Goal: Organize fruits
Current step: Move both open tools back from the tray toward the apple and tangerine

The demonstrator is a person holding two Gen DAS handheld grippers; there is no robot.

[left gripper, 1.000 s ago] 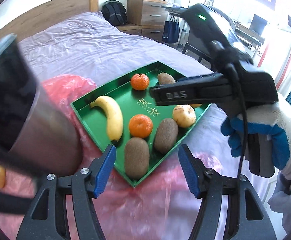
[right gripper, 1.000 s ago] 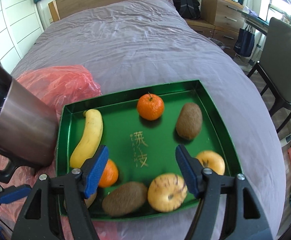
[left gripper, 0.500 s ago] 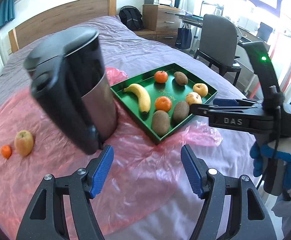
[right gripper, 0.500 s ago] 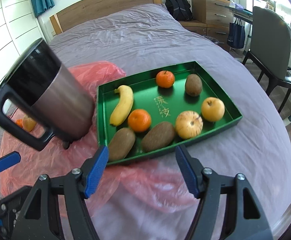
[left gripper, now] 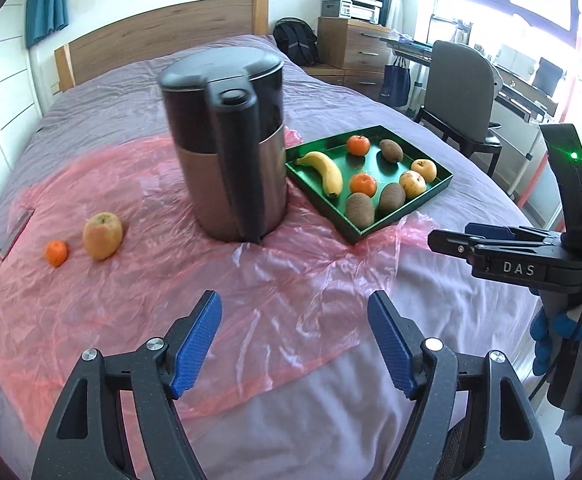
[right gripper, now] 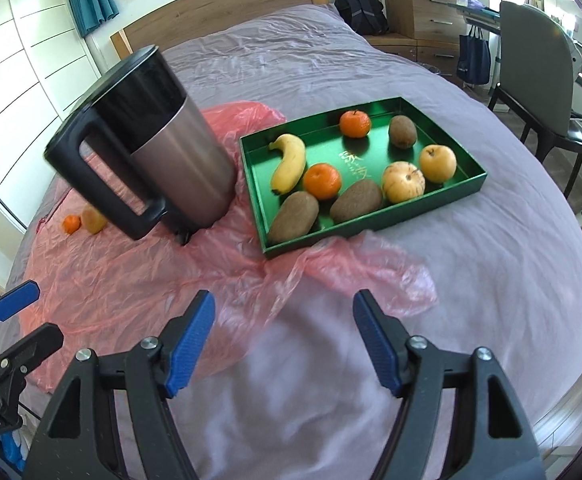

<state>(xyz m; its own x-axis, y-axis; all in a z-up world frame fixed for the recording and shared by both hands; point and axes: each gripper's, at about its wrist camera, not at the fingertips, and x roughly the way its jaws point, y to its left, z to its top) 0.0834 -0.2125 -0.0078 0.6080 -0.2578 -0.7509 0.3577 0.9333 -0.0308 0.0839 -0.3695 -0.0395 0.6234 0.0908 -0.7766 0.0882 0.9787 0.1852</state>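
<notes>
Green fruit tray lay well beyond both claws, left claw and right claw spread, just widened, nothing between

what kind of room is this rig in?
Most likely a bedroom with a work corner: the fruit sits on a bed with a purple sheet and wooden headboard; a wooden chest of drawers and grey desk chair stand beside it.

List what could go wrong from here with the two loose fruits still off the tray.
1. The apple and small orange lie on slippery pink plastic; a nudge may roll them away.
2. The kettle stands between them and the green tray, so a carried fruit or hand-held gripper could clip it.
3. The tray already looks crowded; added fruit may knock others.
</notes>
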